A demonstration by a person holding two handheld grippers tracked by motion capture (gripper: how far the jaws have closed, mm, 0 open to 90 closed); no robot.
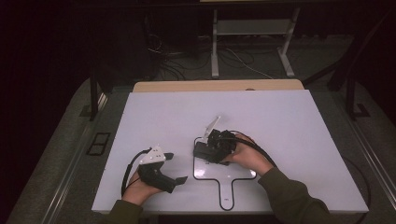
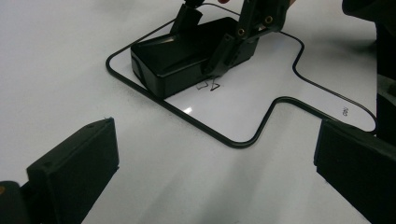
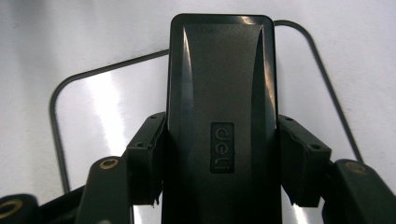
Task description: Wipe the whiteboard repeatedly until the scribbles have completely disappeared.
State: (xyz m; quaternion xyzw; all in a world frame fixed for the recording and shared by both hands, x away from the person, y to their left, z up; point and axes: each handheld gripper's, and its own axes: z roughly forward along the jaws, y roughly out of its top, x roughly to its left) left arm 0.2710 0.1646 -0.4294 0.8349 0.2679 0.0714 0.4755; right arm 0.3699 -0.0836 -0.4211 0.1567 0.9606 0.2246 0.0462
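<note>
A small paddle-shaped whiteboard (image 1: 233,179) with a black rim lies flat on the white table, its handle toward the person. My right gripper (image 1: 208,149) is shut on a black block eraser (image 1: 203,151) and holds it against the board's upper left part. In the right gripper view the eraser (image 3: 222,93) sits squeezed between both pads, over the board (image 3: 107,116). From the left gripper view, the eraser (image 2: 187,51) rests on the board (image 2: 261,93) beside a small handwritten mark (image 2: 208,85). My left gripper (image 1: 176,167) rests left of the board, open, with nothing between its jaws (image 2: 215,168).
The white table top (image 1: 280,121) has free room at the back and right. A wooden edge (image 1: 219,85) runs along its far side. Beyond it, metal frame legs (image 1: 215,46) and cables lie on the dark floor.
</note>
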